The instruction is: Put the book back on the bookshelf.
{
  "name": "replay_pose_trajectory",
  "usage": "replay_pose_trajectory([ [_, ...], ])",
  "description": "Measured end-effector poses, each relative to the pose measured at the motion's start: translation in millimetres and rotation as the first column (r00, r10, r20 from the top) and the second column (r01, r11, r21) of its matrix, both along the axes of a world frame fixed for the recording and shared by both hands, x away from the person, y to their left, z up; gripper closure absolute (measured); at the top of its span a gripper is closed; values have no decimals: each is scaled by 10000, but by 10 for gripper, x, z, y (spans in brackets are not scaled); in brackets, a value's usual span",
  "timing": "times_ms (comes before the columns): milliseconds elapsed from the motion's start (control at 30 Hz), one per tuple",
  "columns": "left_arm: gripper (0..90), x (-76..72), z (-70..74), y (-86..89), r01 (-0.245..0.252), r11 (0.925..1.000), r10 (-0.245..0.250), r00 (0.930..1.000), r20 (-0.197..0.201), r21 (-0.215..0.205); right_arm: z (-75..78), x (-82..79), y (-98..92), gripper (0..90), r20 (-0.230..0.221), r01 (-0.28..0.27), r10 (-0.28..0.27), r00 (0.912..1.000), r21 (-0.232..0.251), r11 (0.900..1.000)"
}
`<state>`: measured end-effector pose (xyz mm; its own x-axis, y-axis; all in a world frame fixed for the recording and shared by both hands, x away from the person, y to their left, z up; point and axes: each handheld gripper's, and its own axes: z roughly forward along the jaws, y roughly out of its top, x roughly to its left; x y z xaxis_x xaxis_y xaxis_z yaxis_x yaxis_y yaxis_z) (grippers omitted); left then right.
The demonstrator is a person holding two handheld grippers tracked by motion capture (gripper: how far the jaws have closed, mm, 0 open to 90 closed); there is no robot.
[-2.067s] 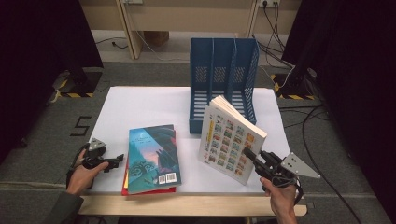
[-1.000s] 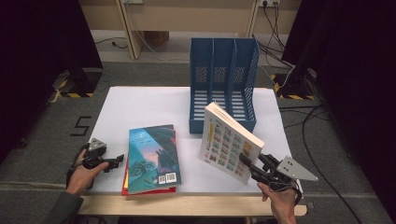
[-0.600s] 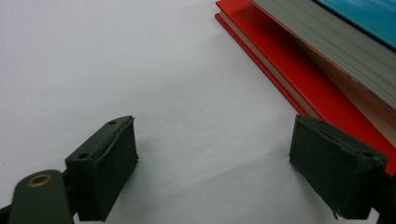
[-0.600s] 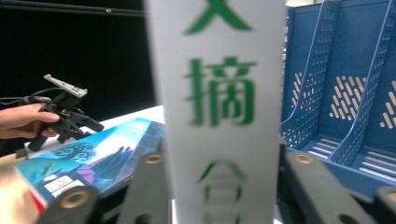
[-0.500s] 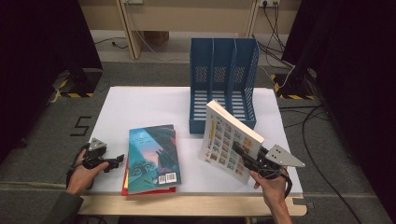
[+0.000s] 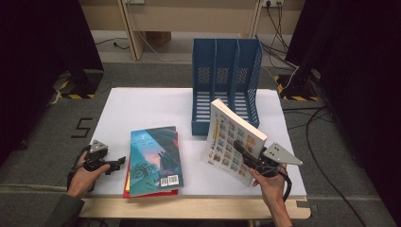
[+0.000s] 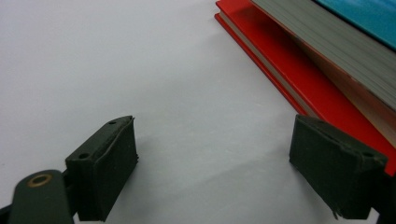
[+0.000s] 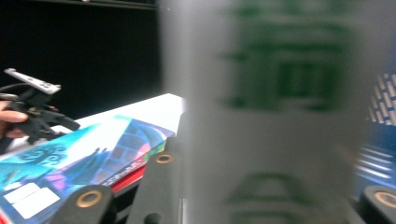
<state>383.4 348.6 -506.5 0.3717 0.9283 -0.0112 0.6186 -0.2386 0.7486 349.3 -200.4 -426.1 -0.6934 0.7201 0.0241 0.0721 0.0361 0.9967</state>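
Right gripper [image 6: 242, 152] grasps one white book [image 6: 230, 141]; two books [image 6: 153, 160] lie stacked, left gripper [image 6: 122, 162] released

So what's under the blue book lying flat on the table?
A red book lies under the blue book, showing along its left and near edges. Its cover is hidden, as is anything beneath it.

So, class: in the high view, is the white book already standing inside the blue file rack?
No: the white book is tilted on the table in front of the blue file rack.
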Motion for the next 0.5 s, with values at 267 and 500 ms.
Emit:
replay_pose_trajectory([
  [267,141,0,0,1,2,10000,-2,10000,1,-8,-16,-21,-21,738,20,126,-127,9999,449,9989],
  [500,141,0,0,0,0,10000,0,10000,-1,-6,-7,-28,-27,739,-21,75,-74,10000,582,9983],
])
